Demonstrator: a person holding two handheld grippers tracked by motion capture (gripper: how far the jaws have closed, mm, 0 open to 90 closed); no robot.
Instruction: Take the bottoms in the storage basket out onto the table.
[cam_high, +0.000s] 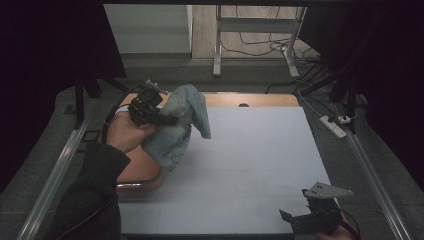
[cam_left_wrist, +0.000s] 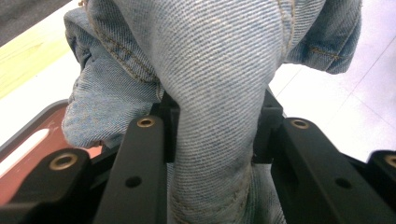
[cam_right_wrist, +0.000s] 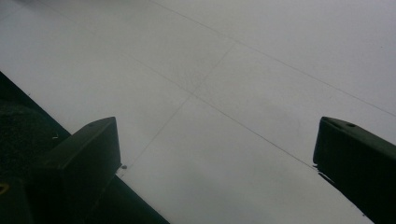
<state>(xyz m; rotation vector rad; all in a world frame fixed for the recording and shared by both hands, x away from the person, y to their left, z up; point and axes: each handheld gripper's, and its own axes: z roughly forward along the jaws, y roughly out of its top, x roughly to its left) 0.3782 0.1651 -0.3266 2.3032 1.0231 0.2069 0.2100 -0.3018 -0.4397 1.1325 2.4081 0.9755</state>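
A light blue pair of jeans (cam_high: 182, 125) hangs bunched in the air over the left part of the white table mat (cam_high: 250, 160). My left gripper (cam_high: 167, 120) is shut on a thick fold of the denim, and in the left gripper view the jeans (cam_left_wrist: 219, 88) are squeezed between both black jaws, left gripper (cam_left_wrist: 212, 135). At the near right corner of the mat my right gripper (cam_high: 292, 220) rests low and open. Its two jaws stand wide apart over bare mat in the right gripper view, right gripper (cam_right_wrist: 217, 149).
A reddish-brown tray (cam_high: 142, 172) lies on the table's left side, partly under the hanging jeans; it shows as a dark-rimmed tray (cam_left_wrist: 28, 149) in the left gripper view. A strip of wooden tabletop (cam_high: 255, 99) runs behind the mat. Cables and a metal stand sit beyond the table.
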